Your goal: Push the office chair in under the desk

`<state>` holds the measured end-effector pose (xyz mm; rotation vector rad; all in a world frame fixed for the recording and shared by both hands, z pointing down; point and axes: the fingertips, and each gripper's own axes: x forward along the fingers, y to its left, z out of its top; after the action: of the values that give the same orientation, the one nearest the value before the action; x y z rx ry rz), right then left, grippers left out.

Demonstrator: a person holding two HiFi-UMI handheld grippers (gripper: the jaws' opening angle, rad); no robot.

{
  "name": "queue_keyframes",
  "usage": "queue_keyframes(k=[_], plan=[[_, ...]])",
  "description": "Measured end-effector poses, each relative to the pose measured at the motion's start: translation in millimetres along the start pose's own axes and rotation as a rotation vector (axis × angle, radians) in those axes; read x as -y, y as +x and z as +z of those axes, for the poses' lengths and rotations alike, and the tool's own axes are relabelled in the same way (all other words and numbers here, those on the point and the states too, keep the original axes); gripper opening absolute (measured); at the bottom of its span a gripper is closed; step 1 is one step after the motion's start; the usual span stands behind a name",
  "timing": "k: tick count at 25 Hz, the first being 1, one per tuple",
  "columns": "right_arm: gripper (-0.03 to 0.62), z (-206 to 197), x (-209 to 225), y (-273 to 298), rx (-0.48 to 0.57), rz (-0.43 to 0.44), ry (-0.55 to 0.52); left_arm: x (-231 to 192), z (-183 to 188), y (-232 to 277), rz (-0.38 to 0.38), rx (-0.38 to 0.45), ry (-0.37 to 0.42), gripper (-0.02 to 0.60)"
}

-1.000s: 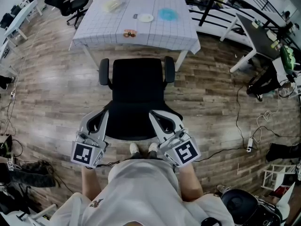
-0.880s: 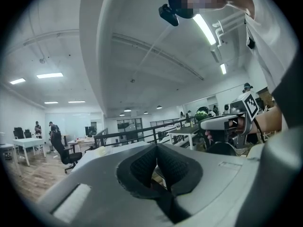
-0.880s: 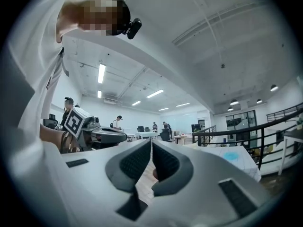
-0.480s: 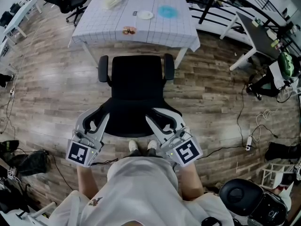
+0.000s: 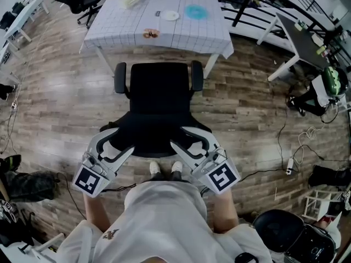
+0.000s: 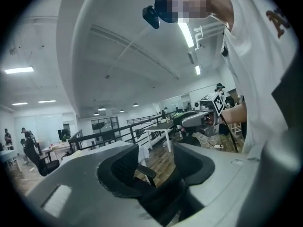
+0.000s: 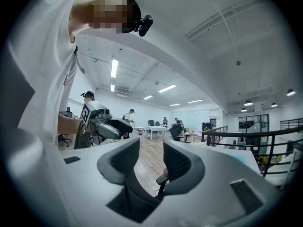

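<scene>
With your left gripper (image 5: 120,141) and right gripper (image 5: 184,138) just opened, the back of the chair (image 5: 159,103) loose between the jaws, and the chair standing short of the desk (image 5: 98,37), an uneven shove could swivel it and catch an armrest on the desk.

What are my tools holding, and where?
Nothing. The left tool and right tool have just been opening, jaws apart around the office chair backrest.
</scene>
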<state>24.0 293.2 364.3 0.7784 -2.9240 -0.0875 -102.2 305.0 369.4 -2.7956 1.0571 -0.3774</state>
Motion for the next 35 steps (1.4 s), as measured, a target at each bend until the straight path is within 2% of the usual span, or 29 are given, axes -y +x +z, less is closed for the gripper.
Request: queue_keyframes(k=[4, 5, 7, 12, 13, 16, 18, 21, 22, 26, 32, 35], plan=[[0.164, -3, -6, 0, -0.019, 0.051, -0.006, 9, -5, 1, -0.064, -0.042, 0.008, 0.281], [0.209, -4, -8, 0, -0.025, 0.067, -0.008, 11, -6, 2, -0.076, -0.048, 0.007, 0.292], [0.215, -4, -12, 0, -0.031, 0.091, -0.02, 15, -7, 2, -0.095, -0.063, 0.003, 0.312], [0.231, -2, -21, -1, -0.012, 0.144, -0.063, 21, -8, 1, -0.137, -0.082, 0.051, 0.352], [0.272, -1, -23, -1, -0.009, 0.158, -0.07, 22, -9, 2, -0.14, -0.086, 0.056, 0.357], [0.276, -4, -29, 0, -0.021, 0.189, -0.092, 23, -11, 4, -0.144, -0.093, 0.047, 0.365], [0.324, -8, -33, 1, -0.039, 0.212, -0.106, 25, -15, 6, -0.154, -0.104, 0.054, 0.374], [0.334, -18, -37, 2, -0.085, 0.227, -0.127, 28, -21, 9, -0.159, -0.132, 0.061, 0.382], [0.355, -23, -38, 3, -0.107, 0.231, -0.136, 28, -22, 10, -0.157, -0.135, 0.066, 0.385], [0.356, -34, -39, 6, -0.161, 0.238, -0.191, 29, -25, 11, -0.15, -0.147, 0.078, 0.391], [0.376, -41, -36, 12, -0.195, 0.242, -0.216, 26, -25, 14, -0.145, -0.148, 0.083, 0.403], [0.372, -45, -35, 16, -0.206, 0.243, -0.233, 28, -32, 14, -0.148, -0.186, 0.105, 0.403]])
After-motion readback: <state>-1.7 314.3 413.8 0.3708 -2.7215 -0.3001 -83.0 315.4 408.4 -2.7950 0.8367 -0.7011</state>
